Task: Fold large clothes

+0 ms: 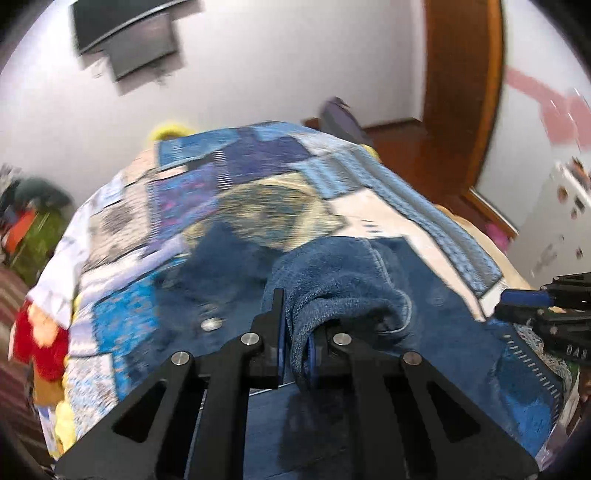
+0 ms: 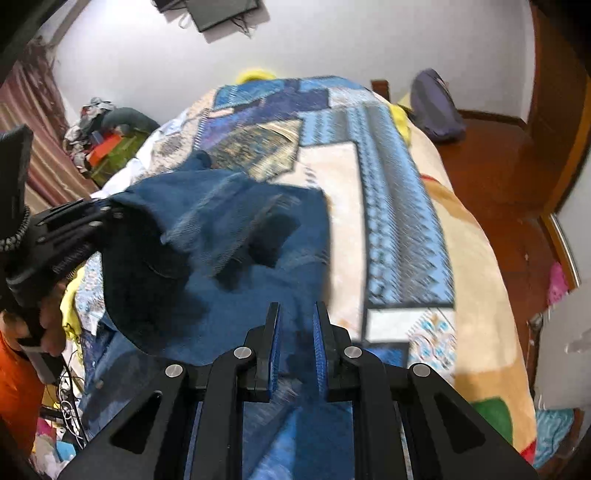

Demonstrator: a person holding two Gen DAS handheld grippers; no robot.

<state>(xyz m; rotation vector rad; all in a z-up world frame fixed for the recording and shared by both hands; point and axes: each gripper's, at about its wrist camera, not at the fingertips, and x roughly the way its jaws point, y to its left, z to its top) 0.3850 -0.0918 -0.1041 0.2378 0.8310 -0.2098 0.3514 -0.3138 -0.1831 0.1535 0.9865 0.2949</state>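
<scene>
Home bedroom: quilted bed (image 2: 406,221), wall television (image 1: 125,37)

blue denim jeans (image 1: 343,280), bunched and lifted above the bed

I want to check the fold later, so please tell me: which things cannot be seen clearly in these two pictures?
- Jeans, left wrist view: the near end lies hidden under the left gripper.
- Jeans, right wrist view: motion blur hides how the layers lie; the right gripper covers the pinched edge.
- Blanket: pattern smeared by blur in both views.
- Screen on the wall, right wrist view: cut off by the top edge.
</scene>
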